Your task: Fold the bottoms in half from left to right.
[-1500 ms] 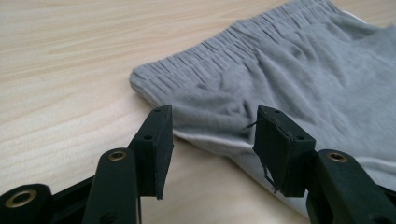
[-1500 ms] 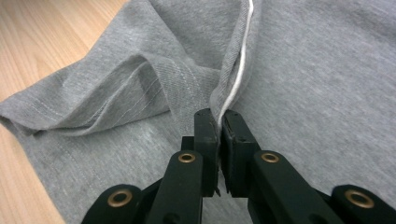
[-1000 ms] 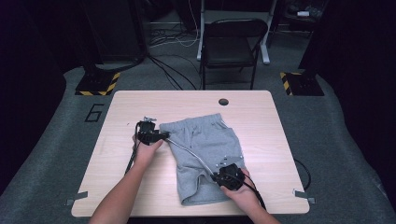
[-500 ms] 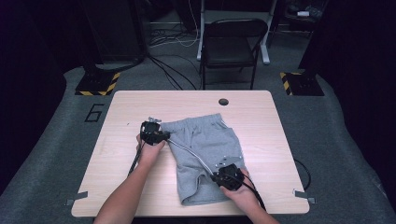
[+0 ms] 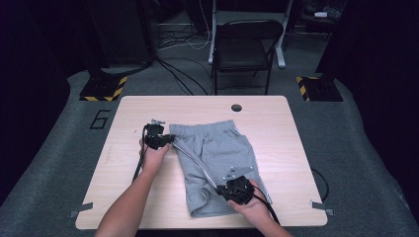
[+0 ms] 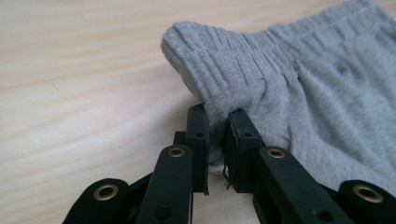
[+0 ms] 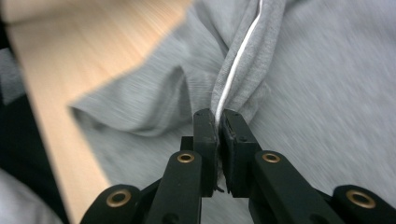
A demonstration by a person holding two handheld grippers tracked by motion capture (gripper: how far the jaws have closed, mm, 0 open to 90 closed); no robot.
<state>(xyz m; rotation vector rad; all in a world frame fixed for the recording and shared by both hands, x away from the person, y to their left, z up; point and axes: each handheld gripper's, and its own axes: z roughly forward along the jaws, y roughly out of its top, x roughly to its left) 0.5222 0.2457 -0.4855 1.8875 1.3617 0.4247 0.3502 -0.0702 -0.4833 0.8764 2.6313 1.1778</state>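
Shorts (image 5: 217, 158): grey, lying on the surface (image 5: 276, 118), waistband at the far end.
Left gripper (image 6: 215, 122): fingers clamped on the waistband's left corner.
Right gripper (image 7: 217, 122): fingers clamped on a raised fold with a white stripe, near the leg hem.
Chair (image 5: 247, 47): beyond the surface.

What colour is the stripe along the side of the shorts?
White, on the grey shorts; the stripe shows best in the right gripper view.

The wooden table (image 5: 138, 197) is light brown. Grey shorts (image 5: 217, 148) lie on it. A small dark hole (image 5: 236, 107) sits near its far edge.
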